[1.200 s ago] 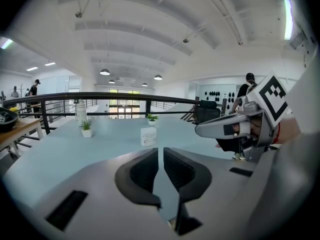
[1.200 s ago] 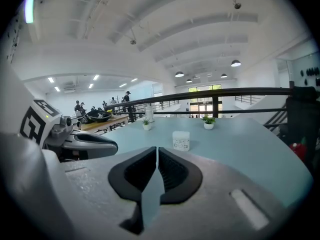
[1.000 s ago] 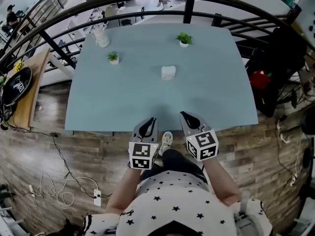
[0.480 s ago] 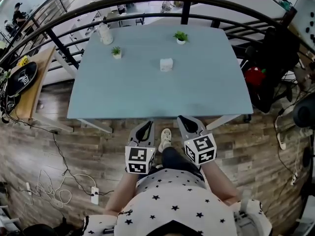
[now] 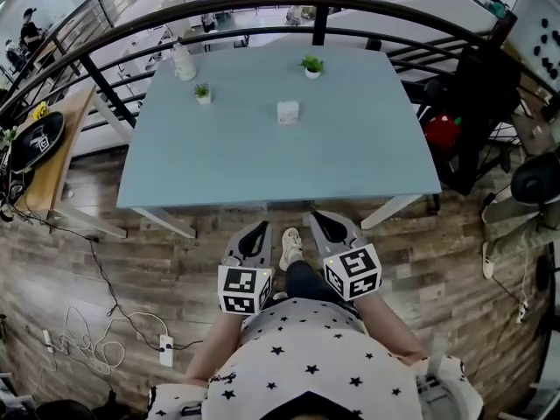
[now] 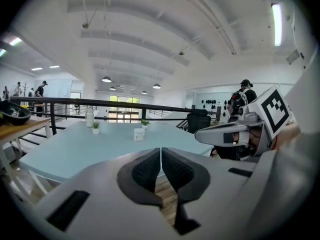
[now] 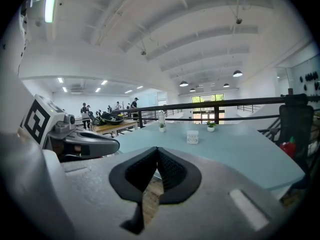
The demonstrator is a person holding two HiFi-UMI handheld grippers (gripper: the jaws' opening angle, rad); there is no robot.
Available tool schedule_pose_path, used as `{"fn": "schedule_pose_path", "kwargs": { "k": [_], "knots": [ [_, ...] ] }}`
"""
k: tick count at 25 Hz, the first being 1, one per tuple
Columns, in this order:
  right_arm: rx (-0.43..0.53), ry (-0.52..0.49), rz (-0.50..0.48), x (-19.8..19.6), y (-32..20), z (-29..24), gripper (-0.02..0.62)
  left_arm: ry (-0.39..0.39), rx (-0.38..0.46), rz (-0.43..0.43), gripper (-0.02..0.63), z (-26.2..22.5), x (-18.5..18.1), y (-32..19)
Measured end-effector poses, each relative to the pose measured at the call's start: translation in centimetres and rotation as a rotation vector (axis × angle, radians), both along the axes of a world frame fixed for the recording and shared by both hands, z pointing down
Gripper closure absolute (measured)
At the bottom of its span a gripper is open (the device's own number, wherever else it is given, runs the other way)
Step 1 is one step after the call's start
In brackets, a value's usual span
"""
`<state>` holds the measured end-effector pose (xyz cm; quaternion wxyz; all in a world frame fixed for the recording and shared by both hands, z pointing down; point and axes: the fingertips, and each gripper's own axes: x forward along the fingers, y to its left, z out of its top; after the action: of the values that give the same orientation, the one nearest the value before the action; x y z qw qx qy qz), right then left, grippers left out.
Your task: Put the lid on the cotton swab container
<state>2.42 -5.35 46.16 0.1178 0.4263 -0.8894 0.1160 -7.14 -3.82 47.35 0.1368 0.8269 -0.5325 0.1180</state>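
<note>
The cotton swab container (image 5: pixel 288 112) is a small white box standing alone on the far half of the light blue table (image 5: pixel 350 156); I cannot make out a separate lid. It is also small in the left gripper view (image 6: pixel 139 134) and the right gripper view (image 7: pixel 193 137). Both grippers hang in front of my body, over the wooden floor and short of the table's near edge. In my left gripper (image 5: pixel 259 232) (image 6: pixel 161 151) the jaws are closing and the pads meet, with nothing between them. My right gripper (image 5: pixel 319 221) (image 7: pixel 157 151) is shut and empty.
Two small potted plants (image 5: pixel 203 93) (image 5: pixel 311 66) and a clear bottle (image 5: pixel 183 63) stand near the table's far edge. A black railing (image 5: pixel 262 3) curves behind it. A wooden side table (image 5: pixel 52 147) is at the left. A red bag (image 5: pixel 444 132) and a dark chair are at the right. Cables (image 5: pixel 105 339) lie on the floor.
I have stepped back from the table. Both grippers, which reached over its near edge, now hang over the floor. The table and container look farther away.
</note>
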Motion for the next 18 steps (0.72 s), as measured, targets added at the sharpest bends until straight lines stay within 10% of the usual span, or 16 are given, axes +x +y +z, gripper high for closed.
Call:
{"fn": "schedule_pose_path", "kwargs": {
  "k": [18],
  "knots": [
    [0.004,-0.011,0.030,0.64,0.24,-0.37,0.591,0.001,0.016,0.005,0.595,-0.86,0.11,-0.23]
  ]
}}
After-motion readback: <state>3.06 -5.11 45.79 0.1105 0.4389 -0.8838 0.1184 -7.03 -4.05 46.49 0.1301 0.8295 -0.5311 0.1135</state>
